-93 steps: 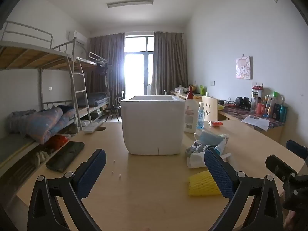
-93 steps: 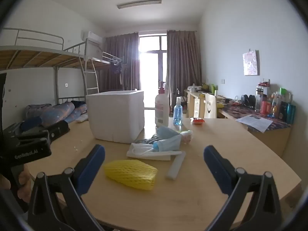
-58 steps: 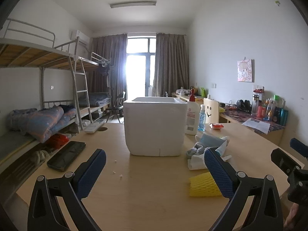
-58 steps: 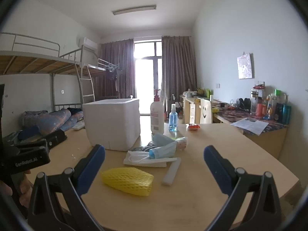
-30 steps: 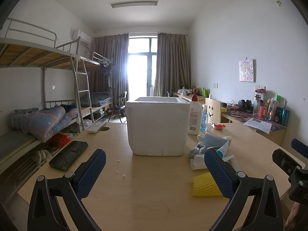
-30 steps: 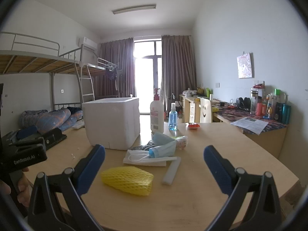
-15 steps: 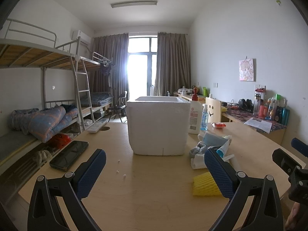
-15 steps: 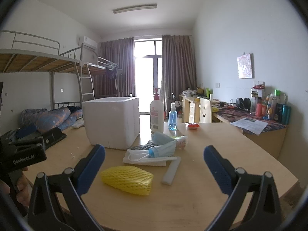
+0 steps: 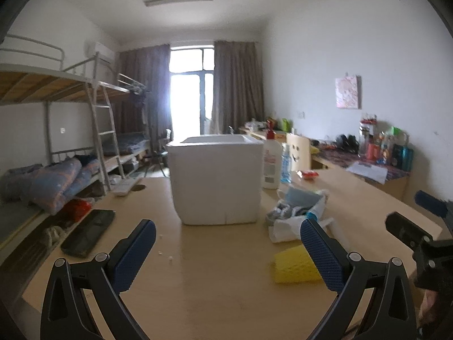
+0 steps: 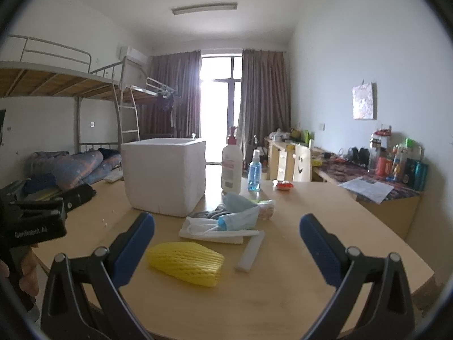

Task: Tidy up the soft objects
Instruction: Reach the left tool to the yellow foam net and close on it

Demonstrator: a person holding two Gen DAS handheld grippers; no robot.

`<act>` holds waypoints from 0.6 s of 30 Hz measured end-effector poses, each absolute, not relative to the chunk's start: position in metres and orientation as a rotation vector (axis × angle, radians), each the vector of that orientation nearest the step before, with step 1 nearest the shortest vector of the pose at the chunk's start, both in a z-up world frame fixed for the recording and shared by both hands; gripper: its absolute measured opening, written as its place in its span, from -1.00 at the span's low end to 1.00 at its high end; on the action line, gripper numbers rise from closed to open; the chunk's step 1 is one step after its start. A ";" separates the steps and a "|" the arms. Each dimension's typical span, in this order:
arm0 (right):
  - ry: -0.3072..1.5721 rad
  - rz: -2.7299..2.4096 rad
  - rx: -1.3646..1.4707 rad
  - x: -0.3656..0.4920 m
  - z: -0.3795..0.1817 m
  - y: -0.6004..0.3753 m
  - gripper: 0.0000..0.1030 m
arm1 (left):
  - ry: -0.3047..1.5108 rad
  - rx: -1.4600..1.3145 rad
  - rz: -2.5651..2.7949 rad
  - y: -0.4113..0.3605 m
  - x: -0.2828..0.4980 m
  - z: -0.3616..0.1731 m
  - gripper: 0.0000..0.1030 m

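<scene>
A yellow foam net sleeve [image 10: 185,262] lies on the wooden table [image 10: 283,297], just ahead of my open right gripper [image 10: 226,226]. Behind it sits a heap of soft things: blue face masks [image 10: 237,218], a grey sock [image 10: 211,212] and a white foam strip [image 10: 250,250]. A white foam box [image 10: 165,174] stands open-topped at the back left. In the left wrist view the box [image 9: 216,182] is straight ahead, the yellow sleeve [image 9: 291,265] partly behind a fingertip [image 9: 320,255]. My left gripper [image 9: 226,233] is open and empty.
A lotion pump bottle [image 10: 231,165], a blue spray bottle [image 10: 254,171] and a small red packet [image 10: 284,185] stand behind the heap. A black phone [image 9: 87,233] lies at the table's left edge. Bunk beds [image 9: 56,141] fill the left wall, a cluttered desk [image 10: 376,181] the right.
Both views have shifted slightly; the left camera has tilted and drifted a little, so the box looks lower and nearer. Both grippers stay open and nothing on the table has moved.
</scene>
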State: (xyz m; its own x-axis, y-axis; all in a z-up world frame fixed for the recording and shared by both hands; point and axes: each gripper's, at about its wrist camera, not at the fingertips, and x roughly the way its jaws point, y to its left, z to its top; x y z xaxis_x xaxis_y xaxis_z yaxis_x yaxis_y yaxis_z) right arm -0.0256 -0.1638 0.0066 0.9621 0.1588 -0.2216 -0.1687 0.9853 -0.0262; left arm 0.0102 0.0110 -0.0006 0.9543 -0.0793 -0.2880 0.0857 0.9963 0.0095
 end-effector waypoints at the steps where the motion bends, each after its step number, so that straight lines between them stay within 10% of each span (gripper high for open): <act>1: 0.227 0.170 -0.047 -0.024 0.007 -0.163 1.00 | 0.302 0.033 -0.097 0.010 0.013 -0.002 0.98; 18: 0.457 0.249 -0.062 0.029 -0.012 -0.176 1.00 | 0.578 0.083 -0.330 -0.020 0.078 -0.033 0.98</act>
State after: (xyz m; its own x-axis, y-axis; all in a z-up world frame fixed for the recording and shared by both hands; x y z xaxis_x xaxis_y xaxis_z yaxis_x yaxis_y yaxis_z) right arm 0.0294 -0.1760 -0.0120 0.8674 0.2242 -0.4443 -0.2521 0.9677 -0.0038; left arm 0.0775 -0.0202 -0.0325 0.7870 -0.2825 -0.5485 0.3285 0.9444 -0.0151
